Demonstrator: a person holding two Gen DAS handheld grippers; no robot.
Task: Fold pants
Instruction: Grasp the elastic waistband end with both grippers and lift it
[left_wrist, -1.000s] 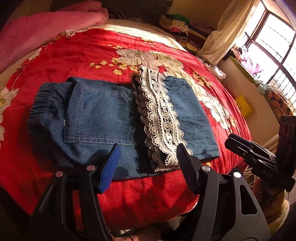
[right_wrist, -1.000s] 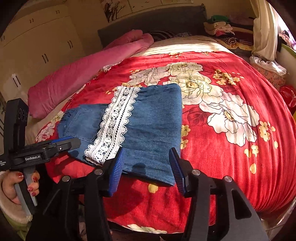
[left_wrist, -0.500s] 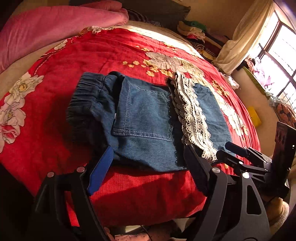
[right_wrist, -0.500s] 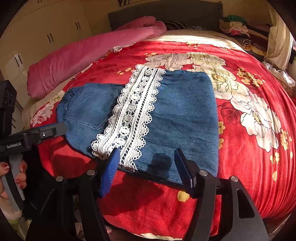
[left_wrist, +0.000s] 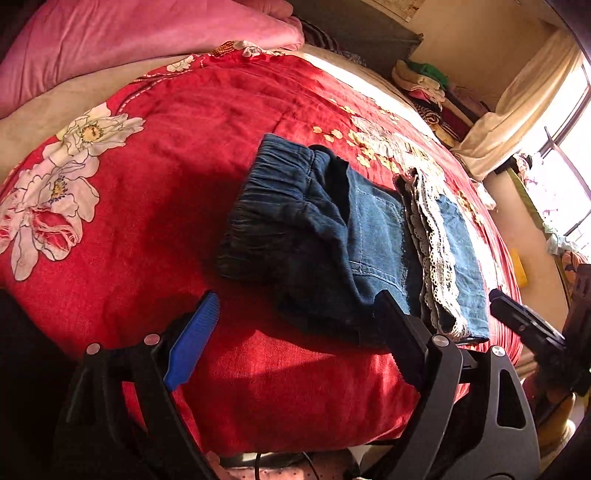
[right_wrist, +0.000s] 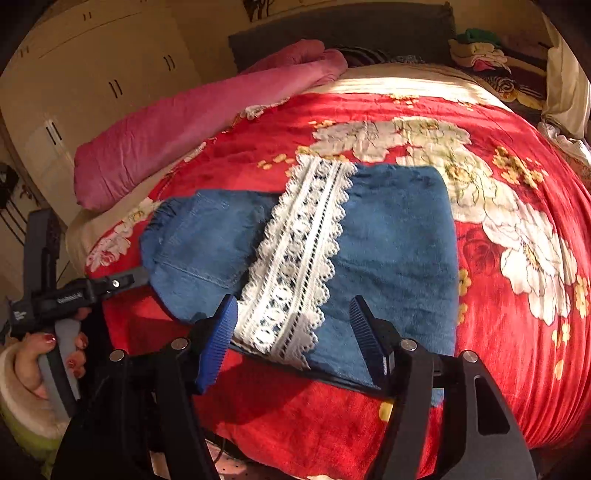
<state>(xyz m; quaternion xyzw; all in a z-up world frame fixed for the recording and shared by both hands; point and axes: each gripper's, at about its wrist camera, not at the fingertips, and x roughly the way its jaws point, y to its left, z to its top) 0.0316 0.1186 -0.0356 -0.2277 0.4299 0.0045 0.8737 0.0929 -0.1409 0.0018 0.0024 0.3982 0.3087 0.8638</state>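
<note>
Blue denim pants (left_wrist: 332, 236) with a white lace band (right_wrist: 295, 266) lie folded on the red floral bedspread (left_wrist: 184, 155). The elastic waistband (left_wrist: 273, 199) is at the left end. My left gripper (left_wrist: 295, 332) is open and empty, over the near edge by the waistband end. My right gripper (right_wrist: 291, 332) is open and empty, its fingers either side of the lace band's near end. The pants also show in the right wrist view (right_wrist: 399, 240). The left gripper shows there at far left (right_wrist: 122, 280), held by a hand.
A pink rolled blanket (right_wrist: 192, 122) lies along the far left of the bed. Stacked clothes (right_wrist: 480, 51) sit at the headboard. Cream wardrobes (right_wrist: 92, 85) stand at left. A curtain and window (left_wrist: 535, 122) are at right. The bed's front edge (right_wrist: 332, 435) is just below the grippers.
My left gripper has swung left toward the waistband end. My right gripper has moved closer to the lace band's near edge. The pants have not moved.
</note>
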